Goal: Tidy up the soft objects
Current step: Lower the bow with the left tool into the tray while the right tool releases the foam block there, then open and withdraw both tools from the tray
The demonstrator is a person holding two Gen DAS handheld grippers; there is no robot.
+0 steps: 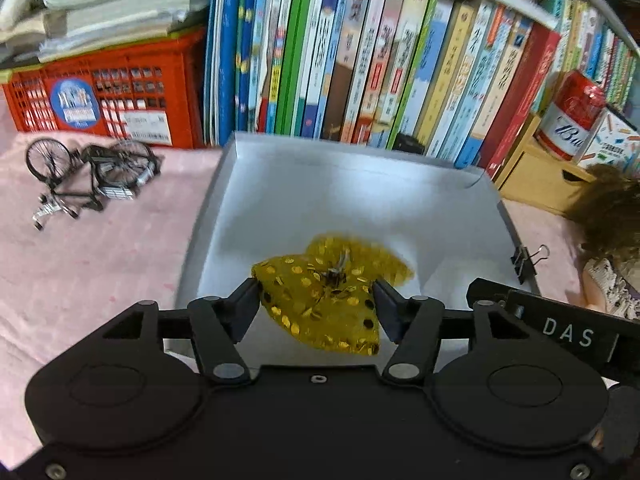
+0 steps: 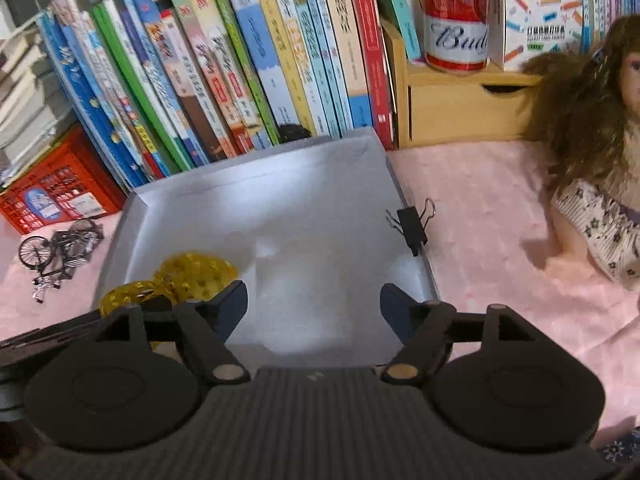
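A yellow sequined fabric bow (image 1: 328,292) lies inside a shallow grey box (image 1: 280,192). My left gripper (image 1: 316,300) has its jaws on both sides of the bow, touching its edges, over the box's near part. The bow also shows in the right wrist view (image 2: 196,276) at the box's left side. My right gripper (image 2: 314,304) is open and empty above the near edge of the box (image 2: 280,208). A doll (image 2: 592,128) with long brown hair sits on the pink cloth to the right.
A row of upright books (image 1: 360,60) stands behind the box. A red crate (image 1: 100,96) and a toy bicycle (image 1: 88,176) are at the left. A binder clip (image 2: 412,224) grips the box's right wall. A red can (image 2: 456,16) stands on a wooden drawer box (image 2: 460,108).
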